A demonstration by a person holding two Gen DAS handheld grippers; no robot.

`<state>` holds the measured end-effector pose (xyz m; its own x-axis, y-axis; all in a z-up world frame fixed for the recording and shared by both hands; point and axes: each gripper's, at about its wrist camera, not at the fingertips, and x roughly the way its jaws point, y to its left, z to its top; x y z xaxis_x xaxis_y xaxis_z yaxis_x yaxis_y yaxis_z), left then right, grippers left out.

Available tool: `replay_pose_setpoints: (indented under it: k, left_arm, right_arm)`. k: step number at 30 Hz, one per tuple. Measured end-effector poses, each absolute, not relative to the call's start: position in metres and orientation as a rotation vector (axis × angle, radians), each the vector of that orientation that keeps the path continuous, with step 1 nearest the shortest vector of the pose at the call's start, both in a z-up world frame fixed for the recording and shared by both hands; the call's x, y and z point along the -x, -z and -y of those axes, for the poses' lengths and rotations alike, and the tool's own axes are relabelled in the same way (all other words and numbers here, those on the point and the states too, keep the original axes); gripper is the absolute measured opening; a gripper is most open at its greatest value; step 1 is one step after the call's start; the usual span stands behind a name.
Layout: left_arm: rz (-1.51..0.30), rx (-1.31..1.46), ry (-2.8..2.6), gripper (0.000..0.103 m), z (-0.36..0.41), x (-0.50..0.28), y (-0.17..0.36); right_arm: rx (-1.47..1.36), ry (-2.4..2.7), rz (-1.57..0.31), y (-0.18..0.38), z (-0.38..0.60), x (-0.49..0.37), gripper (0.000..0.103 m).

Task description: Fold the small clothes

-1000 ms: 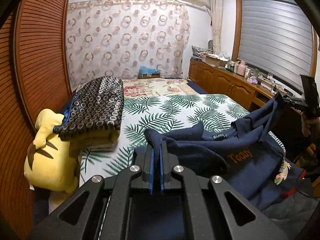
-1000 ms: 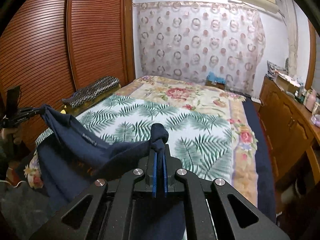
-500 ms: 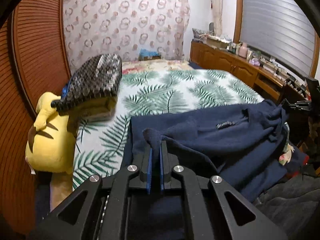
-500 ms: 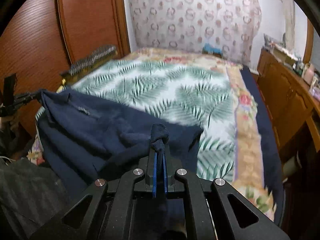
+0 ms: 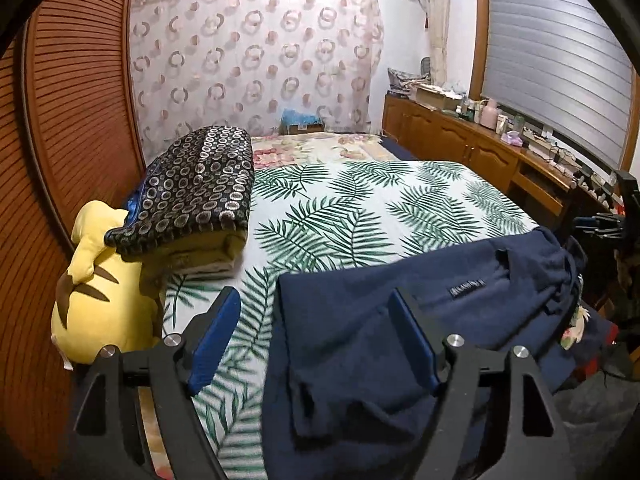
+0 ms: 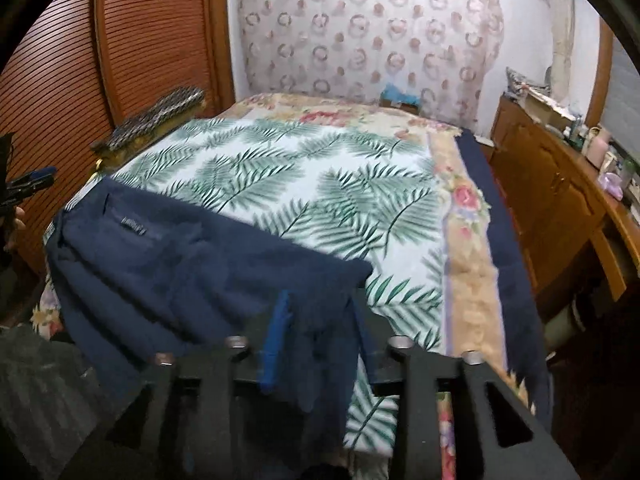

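Since spread flat on the near end of the palm-print bedspread (image 5: 360, 208), soft, light and limp by the look, navy garment (image 5: 360, 344) best pinched at near corners, left gripper (image 5: 316, 336) and right gripper (image 6: 320, 344) both released, fingers apart.

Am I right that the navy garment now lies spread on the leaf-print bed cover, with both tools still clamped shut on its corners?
Not quite. The navy garment does lie spread on the leaf-print bed cover, but neither tool is clamped. The left wrist view shows the left tool with its jaws wide apart, and the right wrist view shows the right tool open too.
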<state>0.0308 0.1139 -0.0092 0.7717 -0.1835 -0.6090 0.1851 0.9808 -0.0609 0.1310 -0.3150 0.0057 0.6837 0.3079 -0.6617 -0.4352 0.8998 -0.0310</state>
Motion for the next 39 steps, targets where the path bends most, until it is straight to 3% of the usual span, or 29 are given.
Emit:
replay_pose_setpoints:
  k: [13, 39]
  left_arm:
    - [-0.803, 0.002, 0.139, 0.077, -0.129, -0.102, 0.057]
    - [-0.932, 0.027, 0.176, 0.077, -0.126, -0.129, 0.086]
  right_arm:
    - [0.166, -0.413, -0.781, 0.04, 0.3, -0.187, 0.055]
    - [0.155, -0.418, -0.835, 0.068, 0.313, -0.207, 0.055]
